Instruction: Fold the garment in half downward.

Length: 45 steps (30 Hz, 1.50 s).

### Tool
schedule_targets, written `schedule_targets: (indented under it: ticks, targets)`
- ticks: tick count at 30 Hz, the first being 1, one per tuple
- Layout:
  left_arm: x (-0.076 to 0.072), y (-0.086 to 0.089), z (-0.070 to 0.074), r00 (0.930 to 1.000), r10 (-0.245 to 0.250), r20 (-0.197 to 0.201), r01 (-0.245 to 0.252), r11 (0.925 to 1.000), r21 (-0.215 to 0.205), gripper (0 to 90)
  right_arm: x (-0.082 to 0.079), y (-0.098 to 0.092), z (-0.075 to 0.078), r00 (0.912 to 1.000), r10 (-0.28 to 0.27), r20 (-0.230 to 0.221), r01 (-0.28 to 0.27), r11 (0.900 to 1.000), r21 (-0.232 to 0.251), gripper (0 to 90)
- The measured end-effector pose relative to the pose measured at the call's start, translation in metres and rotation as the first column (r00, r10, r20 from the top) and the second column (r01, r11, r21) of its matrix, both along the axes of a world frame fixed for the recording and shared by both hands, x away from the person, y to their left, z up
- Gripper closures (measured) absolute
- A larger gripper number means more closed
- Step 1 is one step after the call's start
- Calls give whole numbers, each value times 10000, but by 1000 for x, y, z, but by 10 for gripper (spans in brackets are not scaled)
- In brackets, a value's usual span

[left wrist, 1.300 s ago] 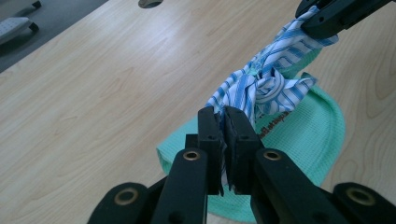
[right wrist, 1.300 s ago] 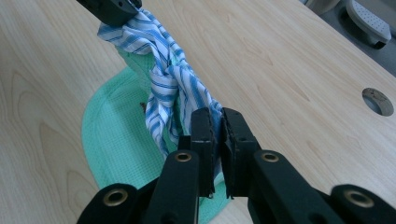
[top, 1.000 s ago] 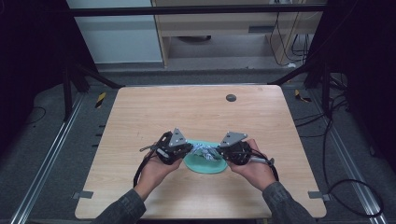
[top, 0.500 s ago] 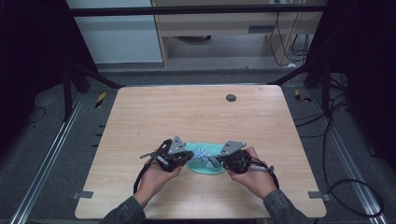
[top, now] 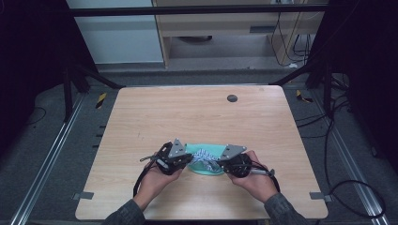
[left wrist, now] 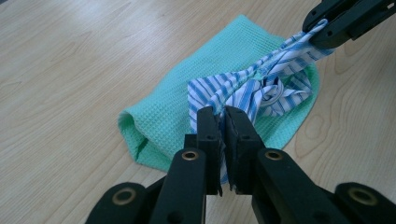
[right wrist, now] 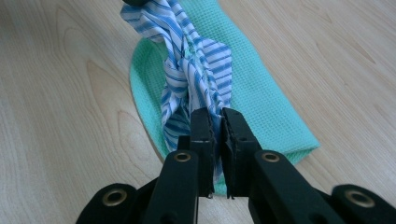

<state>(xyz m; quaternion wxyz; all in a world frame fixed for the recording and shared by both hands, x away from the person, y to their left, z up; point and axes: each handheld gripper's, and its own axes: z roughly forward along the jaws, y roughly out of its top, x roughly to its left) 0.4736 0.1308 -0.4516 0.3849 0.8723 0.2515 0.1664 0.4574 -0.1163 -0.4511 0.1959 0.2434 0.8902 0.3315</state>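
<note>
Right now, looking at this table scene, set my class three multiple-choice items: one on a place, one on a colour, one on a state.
1. Where does the striped cloth lie?
A. Over the green cloth
B. On the bare far edge of the table
C. On the floor

2. What colours are the striped cloth's stripes?
A. Red and black
B. Blue and white
C. Yellow and grey

3. How does the left gripper stand?
A. Wide open above the table
B. Lying unheld on the table
C. Shut on the striped cloth

Key: 1 A, the green cloth shows beneath and around it; 2 B, both gripper views show blue and white; 3 C, its jaws pinch the fabric, as the right gripper does.
</note>
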Motion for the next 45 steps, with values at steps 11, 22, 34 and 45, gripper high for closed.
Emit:
schedule_targets:
  ticks: [11,22,34,45]
  targets:
    - [-2,6,-3,9998,47,-198,-52,9996,-272,825,-3,5,-1,9998,176,-80,-178,9997,-152,830]
    - [-7,8,-7,9994,-63,-342,53,9996,-273,887,-5,4,0,9996,282,-59,-283,9994,-175,839]
    - [-17,7,-7,9990,-242,-387,233,9994,-257,895,-14,-1,-4,9996,291,-46,-292,9994,-165,807]
    - [-26,9,-17,9965,-476,-682,465,9988,-172,899,-26,-4,-15,9986,429,-313,-435,9989,-172,857]
